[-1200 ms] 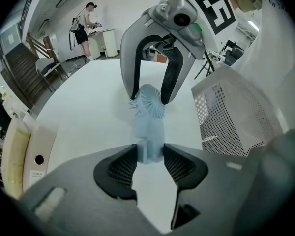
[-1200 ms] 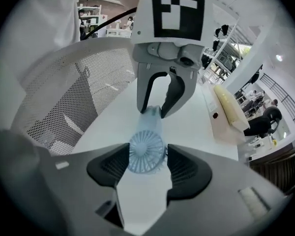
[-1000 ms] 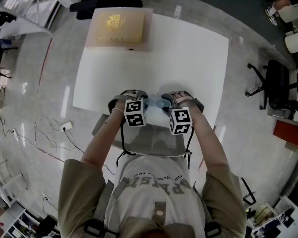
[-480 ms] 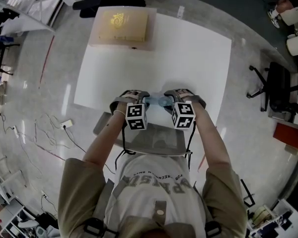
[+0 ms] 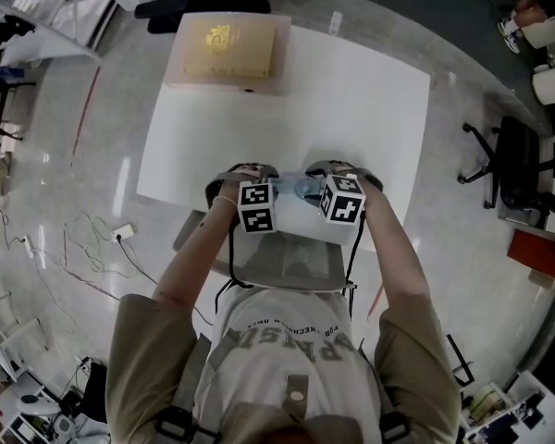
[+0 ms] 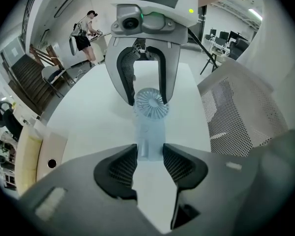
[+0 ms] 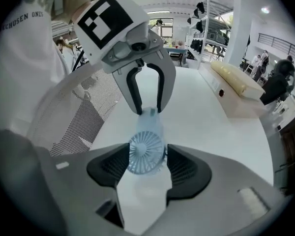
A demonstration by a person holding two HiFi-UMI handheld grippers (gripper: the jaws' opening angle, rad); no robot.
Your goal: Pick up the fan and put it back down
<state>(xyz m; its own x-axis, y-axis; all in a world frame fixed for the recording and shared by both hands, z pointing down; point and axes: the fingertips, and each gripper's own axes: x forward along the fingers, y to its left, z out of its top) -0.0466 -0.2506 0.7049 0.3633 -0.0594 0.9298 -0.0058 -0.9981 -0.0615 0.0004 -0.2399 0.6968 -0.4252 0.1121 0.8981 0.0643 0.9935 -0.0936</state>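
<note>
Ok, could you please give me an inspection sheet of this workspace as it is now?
Surface: white table, clean as far as can be seen.
Job's things: pale blue fan, held between both grippers near the table's front edge; cannot tell whether it is off the table.
Clutter: tan box on the far left corner.
Grippers: left gripper has just been closing, pads on the fan's handle; right gripper shut on the fan's head.
Cables: loose cables on the floor at the left.
Surroundings: mesh chair at the table; office chair at the right; a person far behind.
</note>
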